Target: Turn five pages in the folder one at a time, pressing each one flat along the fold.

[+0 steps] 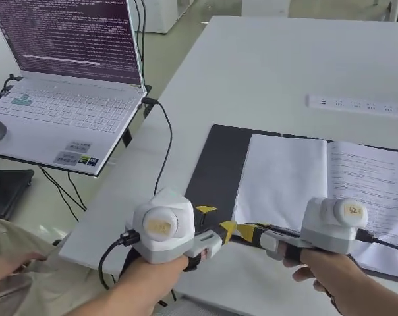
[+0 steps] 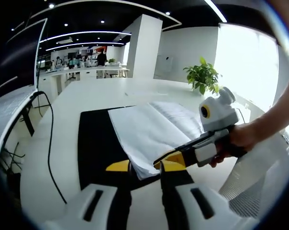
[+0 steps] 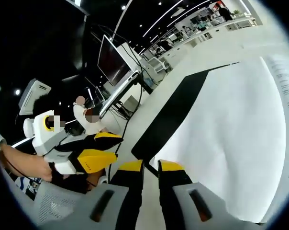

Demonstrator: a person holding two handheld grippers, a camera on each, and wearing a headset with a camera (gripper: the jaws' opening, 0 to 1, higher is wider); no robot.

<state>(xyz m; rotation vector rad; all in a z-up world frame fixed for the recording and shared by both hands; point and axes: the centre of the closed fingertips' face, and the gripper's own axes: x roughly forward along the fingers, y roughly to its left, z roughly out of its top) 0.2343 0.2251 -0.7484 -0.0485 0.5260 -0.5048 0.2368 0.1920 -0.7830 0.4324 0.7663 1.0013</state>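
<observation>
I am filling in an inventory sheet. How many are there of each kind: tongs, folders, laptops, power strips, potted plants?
Tongs: 2, the left tongs and the right tongs
Folder: 1
Laptop: 1
Power strip: 1
Potted plant: 1
Total: 6

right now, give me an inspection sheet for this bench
Surface: white table, bare around the work.
Job's things: black folder lying open; blank page on the left, printed page on the right.
Clutter: power strip on the table beyond the folder; open laptop on a stand left of the table.
Grippers: left gripper open over the folder's near corner; right gripper jaws close together at the blank page's near corner, grip cannot be told.
Cables: black cable running from the laptop's side along the table's left edge; another trailing from the right gripper.
Surroundings: open office, potted plant, people at far desks.
</observation>
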